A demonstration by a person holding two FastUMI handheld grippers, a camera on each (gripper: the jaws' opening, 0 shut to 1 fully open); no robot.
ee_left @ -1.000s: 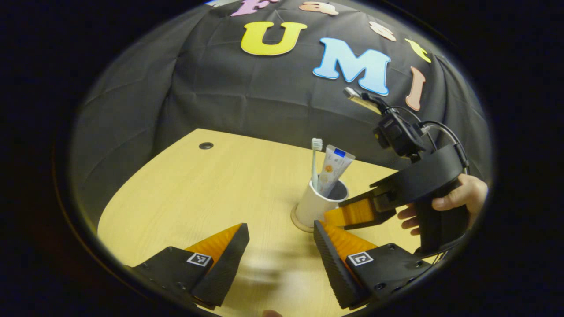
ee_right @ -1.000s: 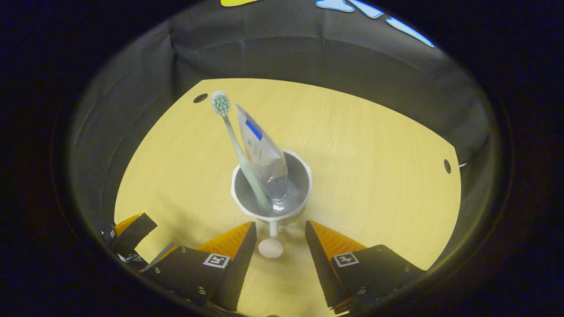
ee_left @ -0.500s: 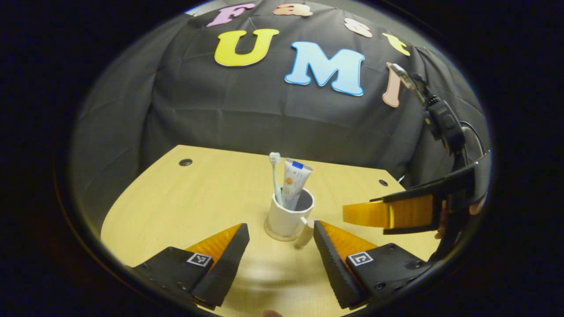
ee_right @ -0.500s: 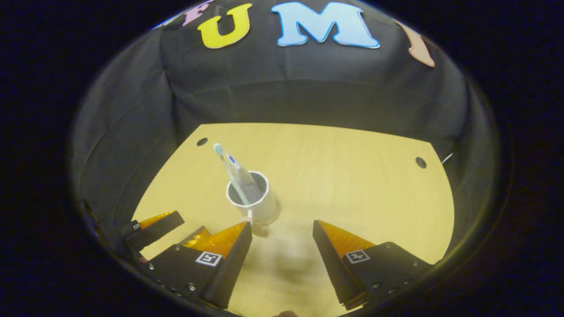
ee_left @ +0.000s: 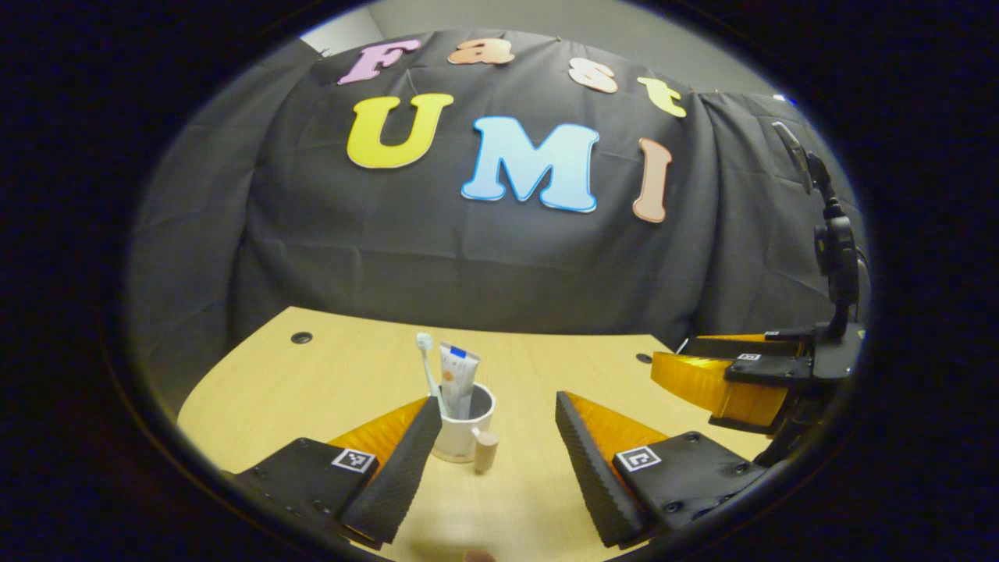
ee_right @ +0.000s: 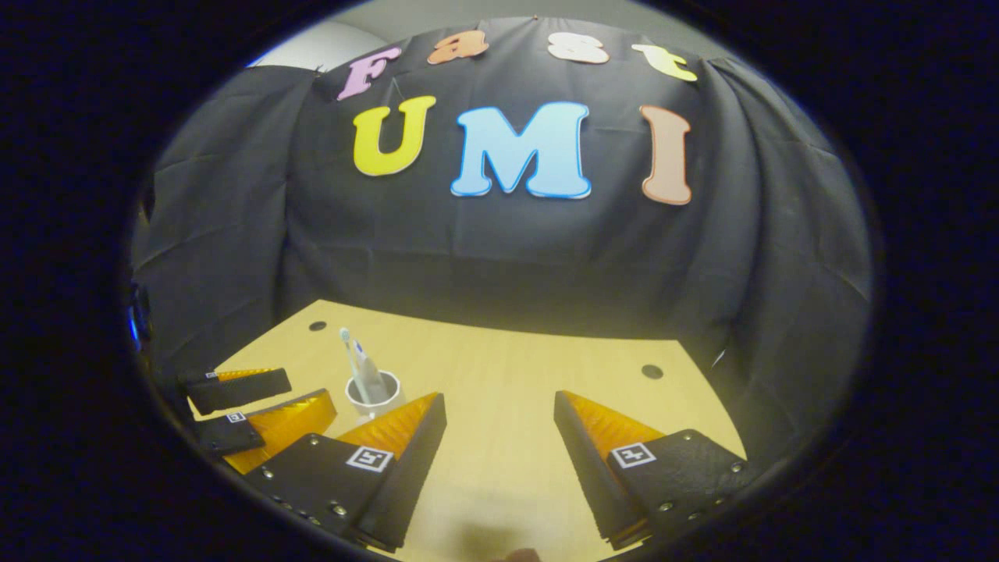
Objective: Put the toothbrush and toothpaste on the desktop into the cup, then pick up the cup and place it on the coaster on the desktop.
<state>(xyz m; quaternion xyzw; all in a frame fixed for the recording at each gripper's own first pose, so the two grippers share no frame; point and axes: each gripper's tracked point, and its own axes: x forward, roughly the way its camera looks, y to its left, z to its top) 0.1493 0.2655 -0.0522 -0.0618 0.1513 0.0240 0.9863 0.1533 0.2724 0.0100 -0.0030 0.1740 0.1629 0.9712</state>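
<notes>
Both tongs withdrawn, cup (ee_left: 465,428) (coaster hidden) loaded

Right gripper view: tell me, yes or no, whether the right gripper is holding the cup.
No, the right gripper is open with only bare desk between its fingers, while the cup stands apart, off to one side.

Left gripper (ee_left: 496,437): two wedge-shaped fingers, black ribbed inner faces, orange ridged backs, each on a black block with a square black-and-white marker and small screws. Right gripper (ee_right: 498,437): same build, markers and screws alike. Seen from the left gripper view, it carries a black upright mast with a cable.
</notes>
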